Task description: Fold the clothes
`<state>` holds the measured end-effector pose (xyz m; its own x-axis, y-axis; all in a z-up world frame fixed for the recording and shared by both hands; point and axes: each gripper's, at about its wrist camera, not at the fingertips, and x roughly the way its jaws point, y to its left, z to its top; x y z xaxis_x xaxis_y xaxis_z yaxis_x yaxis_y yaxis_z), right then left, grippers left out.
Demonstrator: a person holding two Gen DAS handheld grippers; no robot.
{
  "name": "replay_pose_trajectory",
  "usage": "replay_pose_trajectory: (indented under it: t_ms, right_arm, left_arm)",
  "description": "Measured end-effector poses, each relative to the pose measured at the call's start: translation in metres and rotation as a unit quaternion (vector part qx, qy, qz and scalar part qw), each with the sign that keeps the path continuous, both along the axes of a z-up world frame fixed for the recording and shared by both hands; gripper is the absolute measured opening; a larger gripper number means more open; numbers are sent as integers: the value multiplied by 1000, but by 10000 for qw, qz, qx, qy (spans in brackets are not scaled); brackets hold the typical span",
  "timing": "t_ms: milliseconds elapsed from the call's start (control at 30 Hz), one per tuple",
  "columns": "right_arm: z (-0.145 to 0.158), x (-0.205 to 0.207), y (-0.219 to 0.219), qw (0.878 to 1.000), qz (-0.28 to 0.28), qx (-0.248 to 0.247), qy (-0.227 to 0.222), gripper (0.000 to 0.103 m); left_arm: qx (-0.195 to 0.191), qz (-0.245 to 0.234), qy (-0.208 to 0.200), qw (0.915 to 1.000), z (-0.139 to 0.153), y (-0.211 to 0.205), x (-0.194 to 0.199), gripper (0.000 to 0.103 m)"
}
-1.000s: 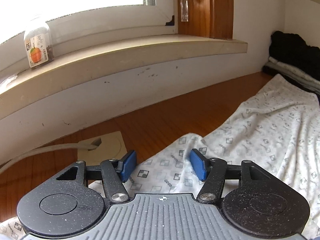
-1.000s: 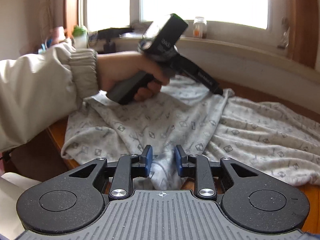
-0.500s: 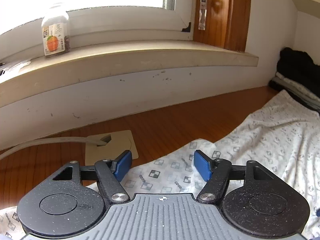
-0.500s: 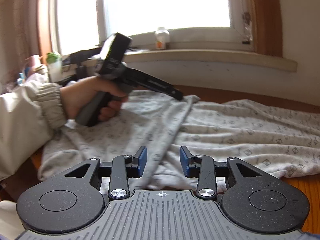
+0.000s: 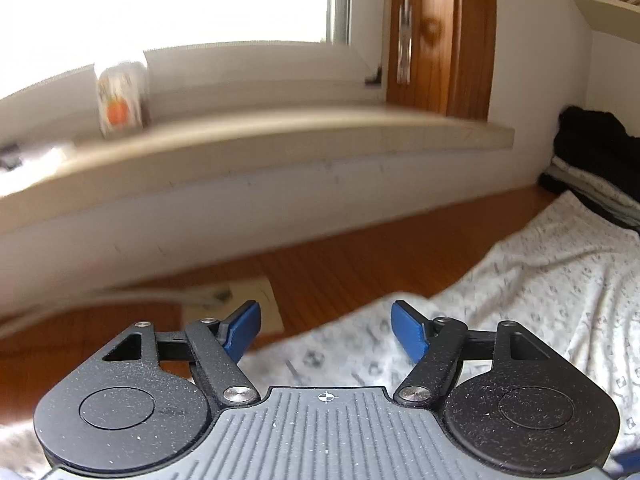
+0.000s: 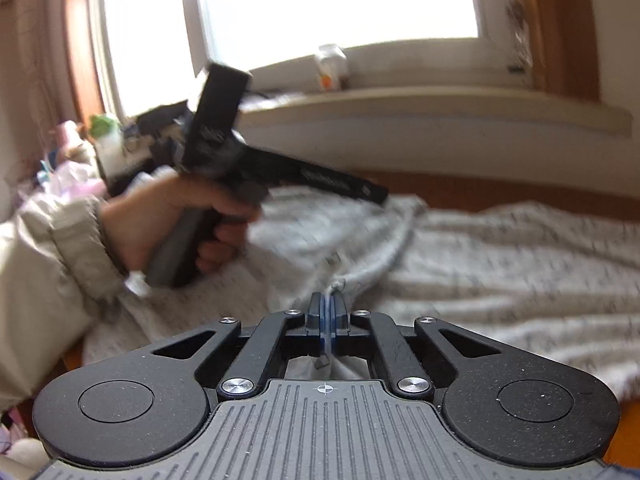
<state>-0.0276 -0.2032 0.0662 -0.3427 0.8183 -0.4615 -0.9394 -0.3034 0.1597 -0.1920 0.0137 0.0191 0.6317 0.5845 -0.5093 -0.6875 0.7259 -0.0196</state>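
My right gripper (image 6: 327, 312) is clamped on a fold of the patterned grey garment (image 6: 500, 256). My left gripper (image 5: 326, 330) is opening, jaws wide over the garment's edge, nothing pinched.

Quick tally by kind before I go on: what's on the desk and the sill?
Patterned garment: 1
Stack of dark folded clothes: 1
Bottle with orange label: 1
Grippers: 2, left and right
Total: 5

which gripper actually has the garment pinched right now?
The right gripper: its blue pads are clamped together on a fold of the patterned garment. The left gripper has its jaws opening wide above the cloth, nothing pinched.
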Motion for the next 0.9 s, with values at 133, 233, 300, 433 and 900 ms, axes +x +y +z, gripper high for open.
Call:
replay_pose_trajectory:
  t_ms: [133, 233, 300, 433, 900]
  right_arm:
    - [13, -36, 2, 9986, 360, 248, -309, 4]
    - [14, -69, 4, 9955, 676, 322, -588, 4]
    - [10, -84, 4, 9933, 779, 365, -774, 4]
    - [7, -87, 3, 9933, 781, 313, -786, 5]
    - [-4, -44, -27, 9967, 522, -19, -617, 39]
  left_arm:
    - [17, -156, -422, 9990, 33, -13, -6, 76]
    - [-27, -510, -393, 9979, 55, -28, 3, 79]
    - [101, -635, -102, 9979, 57, -38, 12, 79]
    - [245, -628, 582, 9960, 31, -46, 24, 77]
    - [457, -675, 1221, 9892, 9, -59, 14, 50]
